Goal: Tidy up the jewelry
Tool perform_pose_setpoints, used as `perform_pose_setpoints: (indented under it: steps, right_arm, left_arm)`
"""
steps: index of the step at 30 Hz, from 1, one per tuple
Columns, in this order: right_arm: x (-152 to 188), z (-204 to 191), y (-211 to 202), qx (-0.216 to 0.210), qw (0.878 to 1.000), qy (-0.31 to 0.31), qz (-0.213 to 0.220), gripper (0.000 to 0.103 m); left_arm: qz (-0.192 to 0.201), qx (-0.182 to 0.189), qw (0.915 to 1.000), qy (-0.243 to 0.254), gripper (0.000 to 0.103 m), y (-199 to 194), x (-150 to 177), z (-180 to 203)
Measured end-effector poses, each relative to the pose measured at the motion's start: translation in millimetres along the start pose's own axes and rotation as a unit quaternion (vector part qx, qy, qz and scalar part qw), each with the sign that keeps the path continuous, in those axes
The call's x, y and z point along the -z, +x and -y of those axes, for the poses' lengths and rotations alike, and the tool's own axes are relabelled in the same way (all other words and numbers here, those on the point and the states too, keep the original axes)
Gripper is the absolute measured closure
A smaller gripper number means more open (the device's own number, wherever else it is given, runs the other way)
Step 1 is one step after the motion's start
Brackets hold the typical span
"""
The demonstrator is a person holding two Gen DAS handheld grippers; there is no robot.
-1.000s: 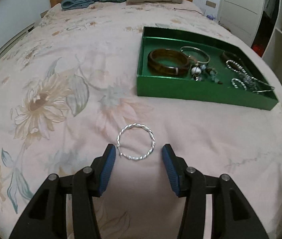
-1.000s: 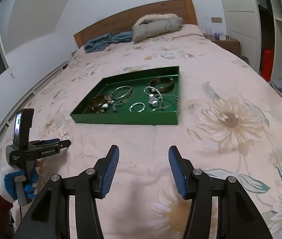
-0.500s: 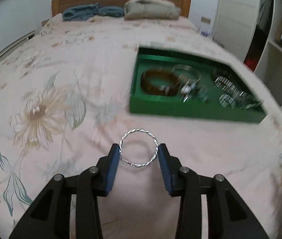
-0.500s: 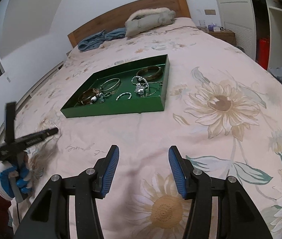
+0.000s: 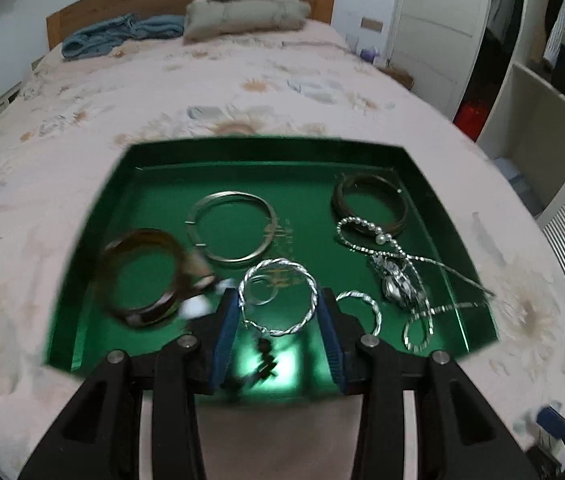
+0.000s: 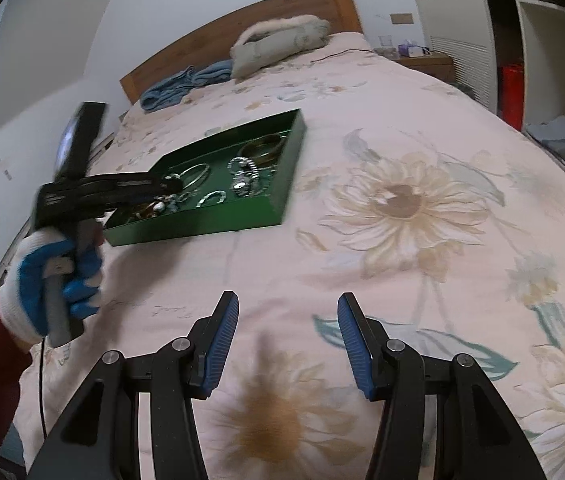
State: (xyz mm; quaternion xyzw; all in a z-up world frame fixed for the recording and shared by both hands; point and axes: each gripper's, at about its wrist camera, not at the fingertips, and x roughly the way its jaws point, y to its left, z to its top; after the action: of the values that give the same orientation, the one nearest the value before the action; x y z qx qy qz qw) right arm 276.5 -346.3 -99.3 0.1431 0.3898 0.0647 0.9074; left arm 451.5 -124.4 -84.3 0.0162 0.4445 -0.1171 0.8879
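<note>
The left hand-held gripper (image 5: 278, 334) is closed on a twisted silver bangle (image 5: 280, 298), one blue pad pressing on each side of the ring, and holds it over the near part of the green tray (image 5: 94, 220) that sits on the bed (image 5: 242, 92). I cannot tell whether the bangle touches the tray floor. It looks light and stiff: thin twisted wire that should keep its shape under a gentle squeeze, though the polished metal may slip or swing if pinched loosely. Held across its width as it is now, the rope-like twist gives the pads some bite, and that seems the best place to take it.

The tray is shallow and undivided. In it lie a wide brown bangle (image 5: 142, 276) at the left, a plain silver bangle (image 5: 232, 226) behind the gripped one, a darker bangle (image 5: 370, 204) at the back right, and a tangle of pearl and silver chains (image 5: 394, 272) along the right side. A small open silver hoop (image 5: 362, 312) lies just right of the gripper, and a white bead (image 5: 196, 306) just left. The left part of this view is blurred.

The right hand-held gripper (image 6: 288, 336) stands about half open and empty over the flowered quilt, well apart from the tray. Its view shows a gloved hand (image 6: 54, 280) holding the left tool.
</note>
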Motion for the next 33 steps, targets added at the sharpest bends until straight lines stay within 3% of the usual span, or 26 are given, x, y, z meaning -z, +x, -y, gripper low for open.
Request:
perform_pose_setpoints:
  steps: [7, 12, 18, 25, 27, 31, 33]
  right_arm:
    - [4, 12, -10, 0.009, 1.000, 0.007, 0.001, 0.051]
    - [5, 9, -26, 0.017, 1.000, 0.007, 0.008, 0.050]
    - [4, -9, -59, 0.023, 0.999, 0.000, 0.037, 0.046]
    - [17, -49, -103, 0.021, 0.997, -0.029, 0.066, 0.040]
    - [23, -60, -114, 0.023, 0.996, -0.037, 0.073, 0.026]
    - [40, -84, -140, 0.015, 0.995, -0.052, 0.087, 0.024]
    - [48, -93, -151, 0.013, 0.994, -0.061, 0.091, 0.019]
  left_arm:
    - [-0.008, -0.027, 0.9994, 0.018, 0.061, 22, 1, 14]
    - [0.006, -0.024, 0.9996, 0.009, 0.061, -1, 3, 9]
    - [0.050, -0.020, 0.9985, 0.004, 0.061, -78, 28, 1]
    - [0.098, -0.031, 0.9947, 0.006, 0.061, -179, 88, -4]
    - [0.113, -0.040, 0.9927, 0.010, 0.061, -210, 111, -4]
    - [0.139, -0.054, 0.9888, 0.005, 0.047, -258, 149, -7]
    - [0.149, -0.062, 0.9868, 0.001, 0.046, -276, 163, -10]
